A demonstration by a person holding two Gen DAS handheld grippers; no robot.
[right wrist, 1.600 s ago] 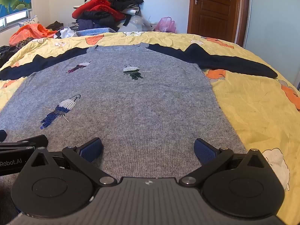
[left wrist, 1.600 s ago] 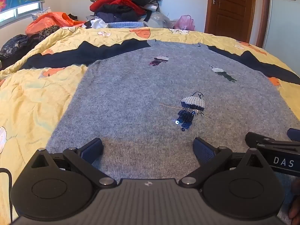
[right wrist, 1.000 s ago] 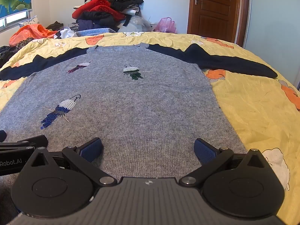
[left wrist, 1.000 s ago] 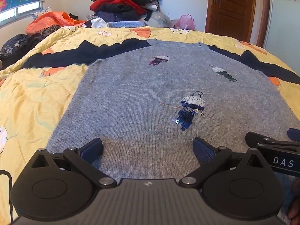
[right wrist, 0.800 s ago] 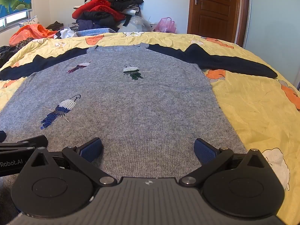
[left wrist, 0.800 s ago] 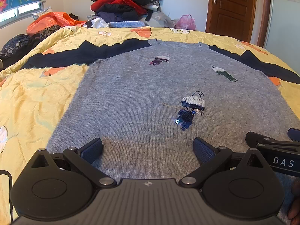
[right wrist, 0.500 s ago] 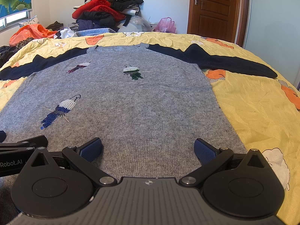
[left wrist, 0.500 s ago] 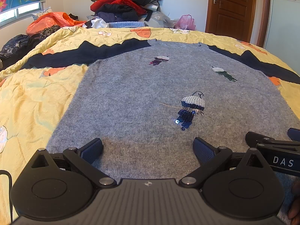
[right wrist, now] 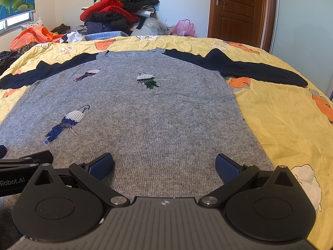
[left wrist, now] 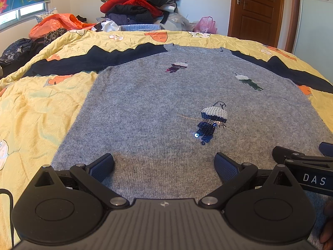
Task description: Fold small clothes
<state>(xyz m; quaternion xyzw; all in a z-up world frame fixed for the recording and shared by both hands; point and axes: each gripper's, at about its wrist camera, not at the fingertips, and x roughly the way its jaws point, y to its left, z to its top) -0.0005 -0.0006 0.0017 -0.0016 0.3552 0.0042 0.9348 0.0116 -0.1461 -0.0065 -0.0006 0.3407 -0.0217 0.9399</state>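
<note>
A grey knit sweater [left wrist: 156, 104] with dark navy sleeves and sequin figures lies flat, face up, on a yellow quilt; it also shows in the right wrist view [right wrist: 166, 114]. Its sleeves are spread out to both sides. My left gripper [left wrist: 164, 164] is open and empty, low over the hem on the sweater's left part. My right gripper [right wrist: 164, 164] is open and empty over the hem on the right part. Each gripper's side shows at the edge of the other's view.
The yellow flowered quilt [left wrist: 37, 108] covers the bed around the sweater [right wrist: 287, 120]. A heap of red and black clothes [left wrist: 137, 6] and an orange bag [left wrist: 56, 24] lie beyond the bed's far edge. A brown door [right wrist: 237, 10] stands at the back right.
</note>
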